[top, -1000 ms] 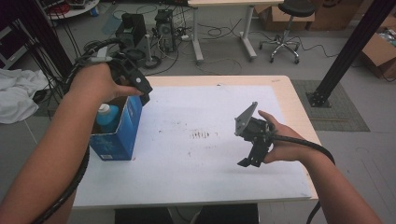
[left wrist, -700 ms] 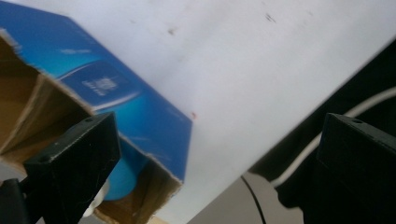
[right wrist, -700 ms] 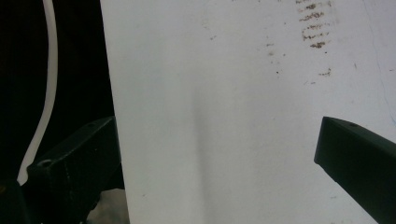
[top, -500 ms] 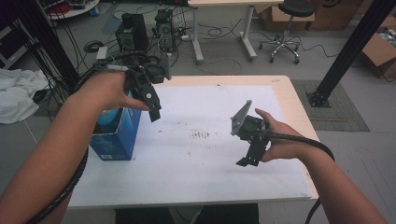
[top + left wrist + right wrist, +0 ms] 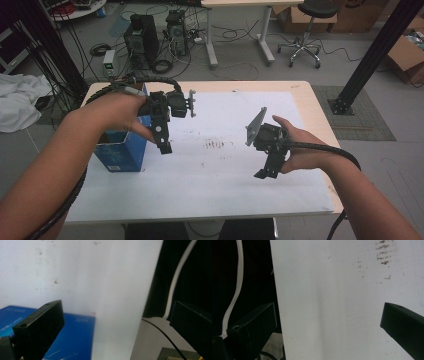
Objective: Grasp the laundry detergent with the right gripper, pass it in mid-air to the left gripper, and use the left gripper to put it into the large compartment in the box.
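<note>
A blue cardboard box [image 5: 121, 151] stands open-topped at the table's left side; my left forearm hides most of its inside. My left gripper [image 5: 163, 141] hangs just right of the box, above the white table cover [image 5: 225, 185], jaws pointing down. In the left gripper view the left gripper [image 5: 117, 325] is open and empty, with the blue box [image 5: 75, 337] low at the left. My right gripper [image 5: 267, 168] is held over the table's right half, apart from the box. The right gripper [image 5: 329, 325] also stands open with nothing between its jaws.
Brown smudges [image 5: 216, 145] mark the cover's middle, and the same smudges [image 5: 384, 255] appear in the right gripper view. Behind the table are computer towers [image 5: 141, 40], cables and an office chair [image 5: 306, 30]. A black post [image 5: 372, 55] stands at the right.
My left gripper has moved right, from over the blue box's top to beside it above the cover. The right gripper has barely shifted.
</note>
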A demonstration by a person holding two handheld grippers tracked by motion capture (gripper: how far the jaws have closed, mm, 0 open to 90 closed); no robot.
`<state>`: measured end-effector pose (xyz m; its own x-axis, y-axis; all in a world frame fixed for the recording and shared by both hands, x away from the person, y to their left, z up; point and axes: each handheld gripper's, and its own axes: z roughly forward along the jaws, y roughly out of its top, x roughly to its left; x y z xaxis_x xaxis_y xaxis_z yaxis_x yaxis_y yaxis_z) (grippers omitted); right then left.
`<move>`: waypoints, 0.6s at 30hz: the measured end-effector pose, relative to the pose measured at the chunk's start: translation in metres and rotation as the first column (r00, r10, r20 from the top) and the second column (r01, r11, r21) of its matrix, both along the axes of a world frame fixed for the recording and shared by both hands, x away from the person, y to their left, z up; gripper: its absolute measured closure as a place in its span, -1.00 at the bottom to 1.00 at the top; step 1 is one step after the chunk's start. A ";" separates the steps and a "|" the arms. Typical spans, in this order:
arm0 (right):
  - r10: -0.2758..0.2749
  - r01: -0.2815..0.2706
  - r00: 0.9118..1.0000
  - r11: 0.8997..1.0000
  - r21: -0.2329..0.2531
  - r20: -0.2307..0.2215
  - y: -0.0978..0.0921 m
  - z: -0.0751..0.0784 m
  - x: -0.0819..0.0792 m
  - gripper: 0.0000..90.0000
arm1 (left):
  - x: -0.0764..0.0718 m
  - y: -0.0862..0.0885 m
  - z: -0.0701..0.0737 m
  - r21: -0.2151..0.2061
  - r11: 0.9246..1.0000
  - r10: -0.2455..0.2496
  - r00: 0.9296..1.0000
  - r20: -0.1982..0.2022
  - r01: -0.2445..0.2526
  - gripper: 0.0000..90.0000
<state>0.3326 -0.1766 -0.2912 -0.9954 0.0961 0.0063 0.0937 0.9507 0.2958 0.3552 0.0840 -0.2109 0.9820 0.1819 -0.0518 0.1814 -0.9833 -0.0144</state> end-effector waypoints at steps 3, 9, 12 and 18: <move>0.006 -0.006 1.000 1.000 0.000 0.002 0.001 0.001 0.002 -1.00 | -0.002 -0.004 -0.001 0.001 1.000 -0.029 1.000 -0.002 0.029 -1.00; -0.001 0.001 1.000 1.000 -0.001 0.001 -0.001 0.003 0.005 -1.00 | -0.001 -0.011 0.000 -0.009 0.999 -0.054 0.999 -0.009 0.054 -1.00; -0.006 0.006 1.000 1.000 -0.005 0.000 -0.003 0.003 0.006 -1.00 | 0.001 -0.013 0.000 -0.012 0.998 -0.062 0.998 -0.011 0.062 -1.00; -0.015 0.015 1.000 1.000 -0.003 -0.002 -0.007 0.003 0.009 -1.00 | 0.004 -0.017 -0.005 -0.019 0.997 -0.073 0.997 -0.019 0.072 -1.00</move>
<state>0.3413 -0.1835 -0.2880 -0.9938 0.1112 0.0080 0.1087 0.9501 0.2924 0.3593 0.0673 -0.2158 0.9913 0.1092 -0.0740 0.1096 -0.9940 0.0009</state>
